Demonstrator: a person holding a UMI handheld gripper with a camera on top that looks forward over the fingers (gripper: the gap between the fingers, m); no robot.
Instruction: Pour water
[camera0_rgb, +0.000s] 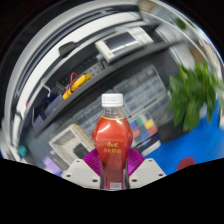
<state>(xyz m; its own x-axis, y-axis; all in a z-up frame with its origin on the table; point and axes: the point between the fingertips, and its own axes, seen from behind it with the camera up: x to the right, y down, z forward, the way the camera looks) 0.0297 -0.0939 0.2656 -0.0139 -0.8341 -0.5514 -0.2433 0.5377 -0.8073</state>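
a bottle of red liquid wears a white cap and a red label with pale lettering, framed between the gripper's magenta pads on light grey fingers. beyond it, a green leafy plant rises over a bright blue surface, and a dark grey mat carries a white grid pattern.

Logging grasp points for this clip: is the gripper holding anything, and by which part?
Yes. The gripper holds the bottle by its lower body, both fingers pressing its sides, well below the white cap.
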